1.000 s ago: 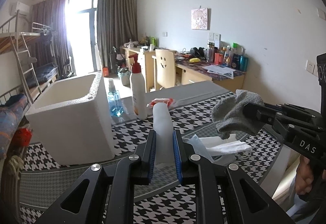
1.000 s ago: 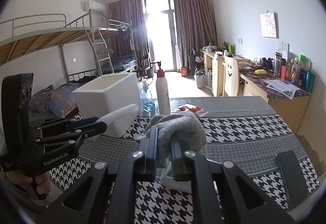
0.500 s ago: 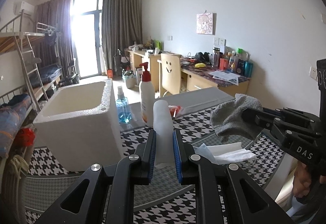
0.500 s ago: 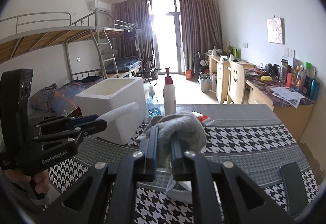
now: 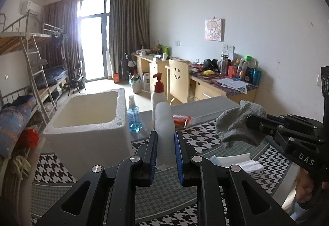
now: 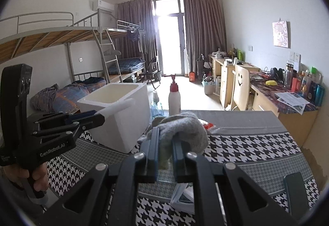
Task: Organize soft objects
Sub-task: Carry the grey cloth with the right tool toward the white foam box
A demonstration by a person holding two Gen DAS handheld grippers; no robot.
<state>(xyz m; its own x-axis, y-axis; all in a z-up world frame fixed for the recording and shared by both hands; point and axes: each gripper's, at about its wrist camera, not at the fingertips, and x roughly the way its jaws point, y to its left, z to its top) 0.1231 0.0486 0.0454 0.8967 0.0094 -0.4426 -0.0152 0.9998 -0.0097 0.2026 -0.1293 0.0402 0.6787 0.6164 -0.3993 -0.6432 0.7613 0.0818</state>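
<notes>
My left gripper [image 5: 165, 143] is shut on a white foam roll [image 5: 163, 121] that sticks up between the blue pads, above the table. In the right wrist view the left gripper [image 6: 96, 118] holds the roll [image 6: 118, 106] in front of the white foam box [image 6: 121, 102]. My right gripper [image 6: 165, 143] is shut on a grey sock [image 6: 183, 129], held above the table. In the left wrist view the right gripper [image 5: 253, 125] with the sock [image 5: 238, 121] is at the right. The open foam box [image 5: 90, 115] stands left of the roll.
A pump bottle [image 5: 158, 92] and a blue spray bottle [image 5: 133, 117] stand beside the box. A red packet [image 5: 181, 118] lies behind. A tissue pack [image 5: 236, 161] lies on the houndstooth tablecloth [image 5: 205, 139]. A black phone [image 6: 296, 193] lies near the right edge.
Both grippers have risen with the roll and the sock still held. The table and box sit lower in both views.
</notes>
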